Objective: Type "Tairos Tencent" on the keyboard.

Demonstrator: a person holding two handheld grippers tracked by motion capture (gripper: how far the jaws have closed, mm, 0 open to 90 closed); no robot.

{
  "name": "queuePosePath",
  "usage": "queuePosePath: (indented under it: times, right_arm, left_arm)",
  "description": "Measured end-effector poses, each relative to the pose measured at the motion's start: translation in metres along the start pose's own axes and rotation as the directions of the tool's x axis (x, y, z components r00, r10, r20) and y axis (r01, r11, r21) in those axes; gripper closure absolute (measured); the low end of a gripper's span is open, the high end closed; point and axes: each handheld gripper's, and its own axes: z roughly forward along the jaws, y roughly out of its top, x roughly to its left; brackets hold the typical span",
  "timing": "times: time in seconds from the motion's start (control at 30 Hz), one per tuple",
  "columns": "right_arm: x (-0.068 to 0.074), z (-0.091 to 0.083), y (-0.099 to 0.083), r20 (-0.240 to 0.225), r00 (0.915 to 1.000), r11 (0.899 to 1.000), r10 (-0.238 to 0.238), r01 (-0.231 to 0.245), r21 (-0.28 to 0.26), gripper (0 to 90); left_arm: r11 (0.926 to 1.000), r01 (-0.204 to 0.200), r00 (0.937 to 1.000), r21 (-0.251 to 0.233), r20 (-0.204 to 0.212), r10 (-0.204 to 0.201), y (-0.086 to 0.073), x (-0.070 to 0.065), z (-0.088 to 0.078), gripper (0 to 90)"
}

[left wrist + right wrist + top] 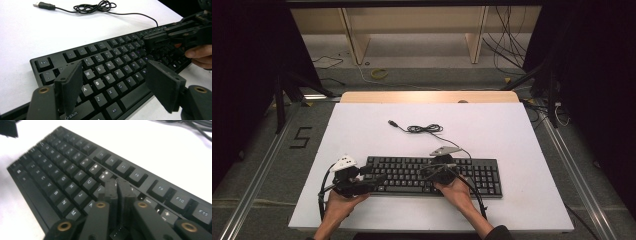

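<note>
Right tool (116,185): we find its two black jaws pressed together, nothing between them, tips down over the middle of the keyboard (75,177), at the keys just above the J and K. In the high view this tool (439,167) sits at the keyboard's centre, held by the person's right hand (457,189), with the grey three-cornered plate on top of it.

Left tool (112,82): jaws spread wide, holding nothing. We see them standing over the left end of the keyboard (107,75), one jaw over the Shift and A side, the other over the space bar's side. Whether either jaw touches a key we cannot tell. In the high view this tool (372,179) lies at the keyboard's left end, in the person's left hand (341,200).

Keyboard (432,175): black, full-size, lying flat on the near half of the white bench (512,135), long side across the person's front.

Cable (424,129): thin and black, running from the keyboard's far edge to a loose coil on the bench behind it, ending in a plug (393,123) lying free on the white surface.

Beyond the bench: a grey floor, a yellow ring (379,73), loose wires and a wooden frame (412,30).
</note>
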Motion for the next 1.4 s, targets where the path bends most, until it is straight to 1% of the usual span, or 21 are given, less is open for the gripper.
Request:
queuePosePath:
  times: [0.03, 0.1, 0.17, 0.23, 0.37, 0.53, 0.7, 0.8, 0.9, 1.0, 1.03, 1.1, 1.17, 1.27, 1.33, 1.37, 1.4]
  right_arm:
    - [-0.001, -0.002, 0.0, -0.007, 1.0, 1.0, 0.004, -0.004, -0.009, 83.7]
    - [-0.002, -0.007, 0.0, -0.036, 0.9993, 0.999, 0.013, -0.014, -0.037, 76.0]
    - [-0.001, -0.012, 0.001, -0.048, 0.9987, 0.998, 0.018, -0.021, -0.055, 72.0]
    - [-0.001, -0.017, 0.0, -0.062, 0.9981, 0.998, 0.009, -0.013, -0.069, 63.6]
    - [0.001, -0.022, -0.002, -0.075, 0.9971, 0.997, -0.008, 0.003, -0.073, 49.8]
    - [0.004, -0.027, -0.006, -0.093, 0.9953, 0.996, -0.026, 0.018, -0.085, 40.0]
    - [0.006, -0.034, -0.009, -0.107, 0.9934, 0.994, -0.04, 0.029, -0.106, 35.5]
    - [0.008, -0.038, -0.012, -0.113, 0.9925, 0.993, -0.048, 0.034, -0.115, 34.7]
    - [0.008, -0.041, -0.014, -0.117, 0.9919, 0.992, -0.049, 0.035, -0.118, 34.3]
    - [0.007, -0.044, -0.016, -0.12, 0.9916, 0.992, -0.049, 0.035, -0.119, 34.1]
    - [0.007, -0.045, -0.017, -0.121, 0.9914, 0.992, -0.05, 0.035, -0.118, 34.0]
    - [0.007, -0.046, -0.019, -0.123, 0.9913, 0.993, -0.047, 0.032, -0.117, 33.5]
    - [0.007, -0.047, -0.02, -0.122, 0.9912, 0.992, -0.051, 0.036, -0.122, 32.2]
    - [0.007, -0.049, -0.022, -0.127, 0.9907, 0.992, -0.049, 0.033, -0.124, 31.5]
    - [0.008, -0.05, -0.023, -0.129, 0.9903, 0.991, -0.051, 0.035, -0.125, 31.1]
    - [0.008, -0.05, -0.024, -0.132, 0.9897, 0.991, -0.055, 0.038, -0.127, 31.0]
    - [0.009, -0.051, -0.024, -0.133, 0.9895, 0.991, -0.056, 0.039, -0.127, 30.9]
  left_arm:
    - [1.0, 0.002, 1.0, -0.001, -0.001, -0.002, 0.0, 0.0, 0.0, 29.7]
    - [1.0, 0.003, 1.0, 0.001, -0.002, -0.003, 0.0, 0.0, 0.001, 29.8]
    - [1.0, 0.002, 1.0, 0.002, -0.005, -0.002, 0.0, 0.0, 0.001, 30.4]
    - [1.0, 0.002, 1.0, 0.005, -0.008, -0.002, 0.0, 0.001, 0.001, 30.8]
    - [0.9999, 0.005, 0.9999, 0.01, -0.011, -0.005, 0.001, 0.002, 0.002, 33.7]
    - [0.9998, 0.007, 0.9997, 0.017, -0.025, -0.007, 0.003, 0.003, 0.004, 40.4]
    - [0.9994, 0.007, 0.9992, 0.033, -0.04, -0.006, 0.003, 0.006, 0.007, 50.2]
    - [0.9984, 0.0, 0.9987, 0.057, -0.051, 0.003, 0.003, 0.006, 0.011, 56.7]
    - [0.997, -0.004, 0.9985, 0.077, -0.054, 0.009, 0.003, 0.006, 0.015, 65.7]
    - [0.9955, -0.017, 0.9975, 0.093, -0.067, 0.023, 0.005, 0.004, 0.019, 73.8]
    - [0.9948, -0.026, 0.997, 0.099, -0.07, 0.033, 0.005, 0.004, 0.02, 76.6]
    - [0.9939, -0.026, 0.9967, 0.107, -0.074, 0.034, 0.005, 0.003, 0.023, 81.3]
    - [0.9921, -0.036, 0.996, 0.12, -0.076, 0.046, 0.005, 0.003, 0.025, 85.2]
    - [0.9898, -0.044, 0.9956, 0.135, -0.076, 0.055, 0.004, 0.003, 0.028, 88.7]
    - [0.9889, -0.041, 0.9957, 0.142, -0.077, 0.052, 0.004, 0.003, 0.03, 88.7]
    - [0.9888, -0.033, 0.996, 0.145, -0.077, 0.045, 0.004, 0.003, 0.031, 88.8]
    - [0.988, -0.036, 0.9962, 0.15, -0.074, 0.047, 0.004, 0.004, 0.031, 88.8]
